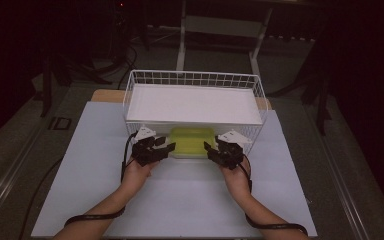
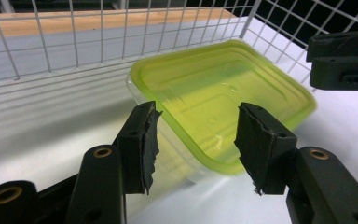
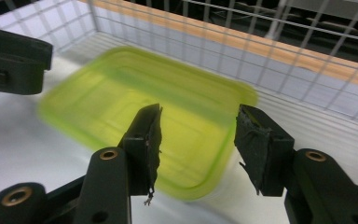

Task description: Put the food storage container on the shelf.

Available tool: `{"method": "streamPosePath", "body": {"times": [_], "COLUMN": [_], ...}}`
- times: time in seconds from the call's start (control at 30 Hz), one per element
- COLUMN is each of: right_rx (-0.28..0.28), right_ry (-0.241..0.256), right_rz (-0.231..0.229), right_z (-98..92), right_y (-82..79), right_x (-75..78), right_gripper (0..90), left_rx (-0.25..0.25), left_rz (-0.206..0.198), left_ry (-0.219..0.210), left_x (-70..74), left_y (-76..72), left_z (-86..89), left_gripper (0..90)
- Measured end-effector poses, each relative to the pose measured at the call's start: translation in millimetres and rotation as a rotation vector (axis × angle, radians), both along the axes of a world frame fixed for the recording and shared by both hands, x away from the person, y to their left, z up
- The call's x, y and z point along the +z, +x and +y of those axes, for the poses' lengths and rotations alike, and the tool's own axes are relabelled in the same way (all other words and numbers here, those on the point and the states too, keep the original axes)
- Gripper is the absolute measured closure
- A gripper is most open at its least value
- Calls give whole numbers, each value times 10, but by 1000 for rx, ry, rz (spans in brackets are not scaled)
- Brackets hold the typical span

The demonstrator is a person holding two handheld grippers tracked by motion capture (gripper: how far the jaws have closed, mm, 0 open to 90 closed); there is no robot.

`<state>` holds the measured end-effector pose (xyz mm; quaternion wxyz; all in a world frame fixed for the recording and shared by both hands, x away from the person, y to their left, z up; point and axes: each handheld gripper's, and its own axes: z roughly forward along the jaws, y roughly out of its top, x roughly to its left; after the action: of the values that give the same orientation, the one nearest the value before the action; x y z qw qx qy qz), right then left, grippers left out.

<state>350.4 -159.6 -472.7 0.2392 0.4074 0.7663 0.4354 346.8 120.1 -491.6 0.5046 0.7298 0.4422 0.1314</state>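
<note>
- Our left tongs (image 1: 161, 150) gape wide, holding nothing, beside the clear plastic box with the yellow-green lid (image 1: 192, 140).
- That box lies on the counter (image 1: 90, 170), under the white wire basket (image 1: 195, 80).
- Our right tongs (image 1: 214, 151) gape empty too; gripping it remains.

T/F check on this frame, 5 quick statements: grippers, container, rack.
1. Both grippers are open. True: the left gripper and the right gripper each show a wide gap between the jaws.
2. The container has a red lid. False: the lid is yellow-green.
3. The container sits under the wire rack. True: it lies at the near edge, below the rack's white shelf.
4. The left gripper is shut on the container. False: its jaws stand apart with nothing clamped between them.
5. The container lies upside down. False: it is upright, lid on top.
</note>
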Motion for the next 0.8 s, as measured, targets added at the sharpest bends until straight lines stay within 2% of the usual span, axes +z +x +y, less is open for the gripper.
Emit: {"method": "streamPosePath", "body": {"times": [0.13, 0.17, 0.27, 0.3, 0.4, 0.5, 0.57, 0.6, 0.63, 0.67, 0.7, 0.8], "right_rx": [71, 80, 104, 111, 108, 117, 124, 125, 125, 126, 138, 150], "right_ry": [44, 44, 44, 45, 24, 22, 8, 8, 8, 7, -13, -33], "right_rz": [34, 33, 40, 48, 58, 90, 99, 102, 102, 105, 113, 119], "right_z": [31, 48, 79, 97, 165, 211, 246, 260, 260, 272, 330, 395], "right_y": [-107, -145, -197, -218, -285, -300, -300, -302, -302, -305, -310, -276], "right_x": [32, 33, 26, 15, -43, -97, -136, -157, -157, -174, -229, -302], "right_gripper": [492, 507, 549, 568, 650, 803, 888, 897, 897, 897, 900, 900], "left_rx": [-5, -13, -21, -24, -16, -11, -33, -67, -67, -67, -113, -107], "left_rz": [-5, -11, -8, -14, -8, 6, 8, 6, 6, 6, -41, -71], "left_ry": [-3, 4, -1, 2, 6, -11, -29, -35, -35, -35, -40, -10], "left_x": [45, 77, 93, 99, 84, 41, 0, -15, -15, -15, -50, -78], "left_y": [-99, -175, -242, -311, -383, -417, -426, -428, -428, -428, -455, -473], "left_z": [37, 69, 90, 112, 135, 165, 182, 196, 196, 196, 205, 187], "left_gripper": [488, 488, 485, 485, 466, 463, 397, 377, 331, 331, 287, 134]}}
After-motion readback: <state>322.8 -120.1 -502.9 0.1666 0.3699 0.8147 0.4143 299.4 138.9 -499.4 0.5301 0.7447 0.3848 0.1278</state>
